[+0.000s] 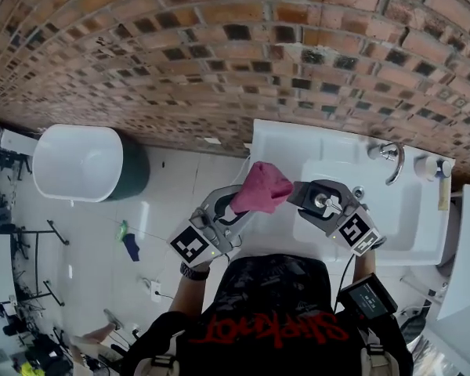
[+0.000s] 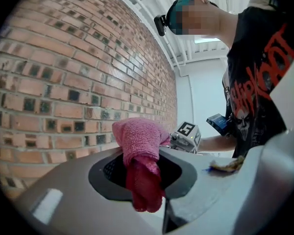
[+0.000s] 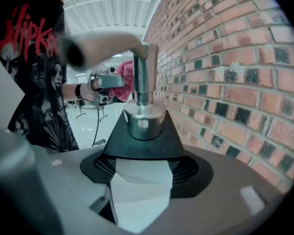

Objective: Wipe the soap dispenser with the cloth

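Three views, one brick wall (image 1: 219, 53).
Head view looks steeply down; the two gripper views face each other up close, sharing the pink cloth (image 1: 262, 186).

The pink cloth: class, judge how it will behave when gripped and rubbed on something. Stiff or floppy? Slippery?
Probably floppy: the pink cloth bunches above the left gripper and droops between its jaws. Its looped, towel-like surface suggests it would grip rather than slide. Likely light, since the bunched top holds its shape unsupported.

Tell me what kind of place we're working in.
Probably a washroom or wash-up corner: a white sink with a chrome faucet sits against a brick wall.
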Action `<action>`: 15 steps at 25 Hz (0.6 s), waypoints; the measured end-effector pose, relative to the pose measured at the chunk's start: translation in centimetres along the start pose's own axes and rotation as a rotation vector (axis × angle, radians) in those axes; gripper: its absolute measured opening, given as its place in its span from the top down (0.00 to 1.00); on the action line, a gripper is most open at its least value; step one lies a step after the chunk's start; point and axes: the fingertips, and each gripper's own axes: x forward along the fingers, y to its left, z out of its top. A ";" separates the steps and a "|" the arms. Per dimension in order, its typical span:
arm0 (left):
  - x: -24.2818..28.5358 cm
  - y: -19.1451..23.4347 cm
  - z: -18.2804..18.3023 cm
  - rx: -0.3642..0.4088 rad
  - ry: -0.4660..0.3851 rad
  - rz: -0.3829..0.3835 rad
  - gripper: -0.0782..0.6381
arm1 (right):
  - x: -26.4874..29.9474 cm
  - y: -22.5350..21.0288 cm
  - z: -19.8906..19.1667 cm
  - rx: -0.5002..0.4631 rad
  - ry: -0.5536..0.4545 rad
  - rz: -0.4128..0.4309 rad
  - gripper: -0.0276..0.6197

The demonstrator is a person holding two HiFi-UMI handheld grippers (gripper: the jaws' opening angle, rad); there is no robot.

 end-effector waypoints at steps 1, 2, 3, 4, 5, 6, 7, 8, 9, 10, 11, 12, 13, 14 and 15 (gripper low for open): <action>-0.6 0.2 0.0 -0.012 -0.001 0.029 0.75 | 1.3 -0.8 -1.1 0.015 0.022 -0.002 0.49; -1.3 0.3 0.0 -0.026 -0.004 0.059 0.75 | 2.8 -1.8 -2.4 0.029 0.051 -0.011 0.49; -1.9 0.5 0.0 -0.036 -0.007 0.088 0.75 | 4.2 -3.0 -3.8 0.041 0.082 -0.027 0.49; -2.4 0.7 0.0 -0.041 -0.011 0.117 0.75 | 5.6 -4.3 -5.1 0.052 0.111 -0.048 0.49; -2.9 0.9 0.0 -0.042 -0.016 0.149 0.75 | 6.8 -5.5 -6.5 0.064 0.134 -0.070 0.49; -3.6 1.0 0.1 -0.044 -0.018 0.188 0.75 | 8.1 -6.4 -7.7 0.079 0.152 -0.087 0.49; -4.5 1.0 0.0 -0.051 -0.011 0.233 0.75 | 9.6 -7.1 -8.8 0.091 0.166 -0.096 0.49; -5.5 0.9 -0.3 -0.062 0.002 0.282 0.75 | 11.0 -7.7 -9.8 0.097 0.179 -0.100 0.49; -6.4 0.8 -0.7 -0.076 0.015 0.330 0.75 | 12.3 -8.3 -10.6 0.098 0.193 -0.102 0.49; -7.1 0.7 -1.1 -0.090 0.027 0.371 0.75 | 13.3 -8.9 -11.4 0.095 0.205 -0.106 0.49; -7.8 0.5 -1.5 -0.105 0.037 0.406 0.75 | 14.1 -9.6 -12.1 0.092 0.216 -0.112 0.49; -8.3 0.4 -2.0 -0.120 0.042 0.437 0.75 | 14.9 -10.3 -12.6 0.089 0.222 -0.118 0.49; -8.8 0.4 -2.4 -0.131 0.041 0.465 0.75 | 15.6 -11.0 -12.9 0.087 0.227 -0.124 0.49; -9.2 0.3 -2.6 -0.140 0.037 0.490 0.75 | 16.3 -11.6 -13.2 0.088 0.231 -0.126 0.49; -9.5 0.3 -2.9 -0.150 0.034 0.513 0.75 | 16.9 -12.1 -13.3 0.092 0.233 -0.127 0.49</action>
